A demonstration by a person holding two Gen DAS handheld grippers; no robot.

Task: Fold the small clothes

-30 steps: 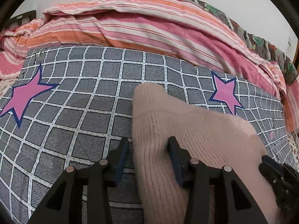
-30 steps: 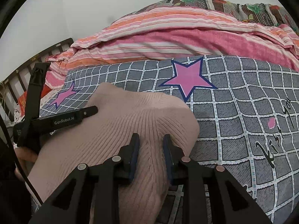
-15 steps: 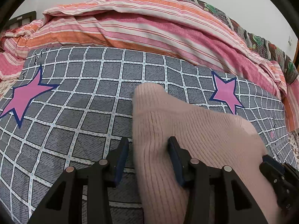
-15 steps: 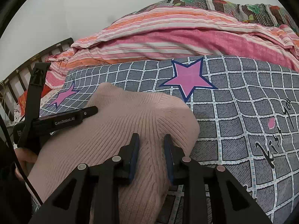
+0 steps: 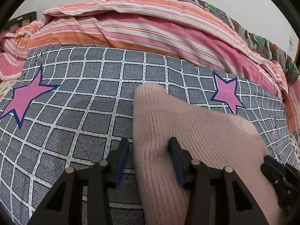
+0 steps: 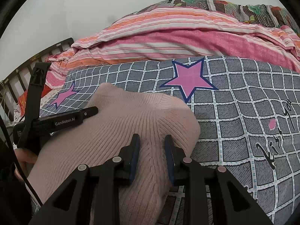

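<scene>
We have a soft pink knit piece (image 5: 196, 136) lying on the grey checked bed cover (image 5: 78, 101), and both our claws are on its near edge. In the left claw's view it starts at about 12 o'clock from the claw and spreads away toward 3 o'clock. Our left claw (image 5: 149, 156) is partly open. Its right pad presses into the knit, but its left pad sits just off the cloth with a little gap, so we think it is not pinching yet. Our right claw (image 6: 152, 156) is closed much more, and a thick ridge of the knit is squeezed between both pads. To do this step well, we should shut the left claw until both pads bite the cloth. Then we should lift both corners at the same height and carry them over to 12 o'clock, so the near edge lands flat on the far edge. If one side goes faster, the fold will come out crooked. Some things we cannot see. The near end of the knit is cut off at the bottom of both views, so we cannot tell what kind of clothing it is. We cannot tell how many layers each claw has. The striped pink quilt (image 5: 150, 30) at 12 o'clock hides the far side of the bed.
</scene>
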